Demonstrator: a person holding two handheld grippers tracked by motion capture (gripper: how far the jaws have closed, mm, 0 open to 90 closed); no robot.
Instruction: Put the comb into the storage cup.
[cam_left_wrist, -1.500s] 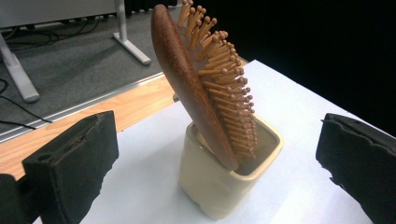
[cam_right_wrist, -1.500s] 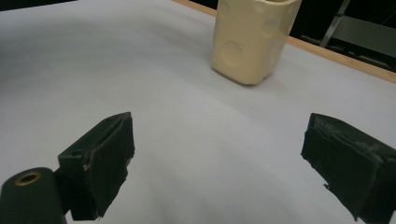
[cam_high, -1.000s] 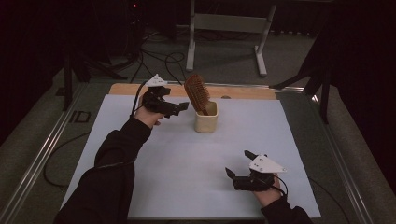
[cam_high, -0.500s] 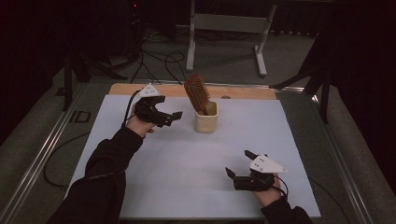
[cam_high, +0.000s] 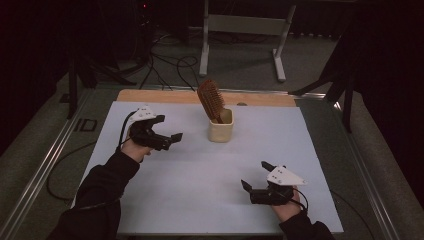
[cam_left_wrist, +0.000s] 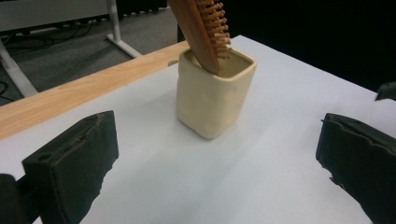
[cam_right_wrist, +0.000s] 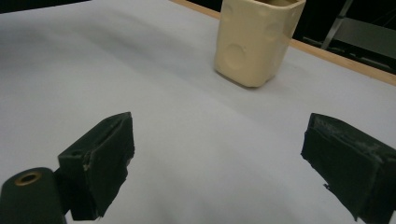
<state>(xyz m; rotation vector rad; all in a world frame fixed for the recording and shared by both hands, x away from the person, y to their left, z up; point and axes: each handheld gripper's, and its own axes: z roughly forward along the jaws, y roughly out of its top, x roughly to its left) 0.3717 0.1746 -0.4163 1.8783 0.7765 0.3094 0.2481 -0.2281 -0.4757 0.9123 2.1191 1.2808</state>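
Both tongs wide — left tongs (cam_high: 170, 131) beside cup (cam_high: 220, 126), right tongs (cam_high: 254, 176) near table edge (cam_high: 230, 233).

Between your left gripper (cam_high: 167, 131) and the cream cup (cam_high: 220, 125) the white tabletop (cam_high: 200, 175) lies bare; nothing blocks a straight approach. The wooden hairbrush (cam_high: 210, 99) leans out of the cup toward your left, overhanging that side's rim. Your right gripper (cam_high: 255, 180) has open tabletop ahead up to the cup.
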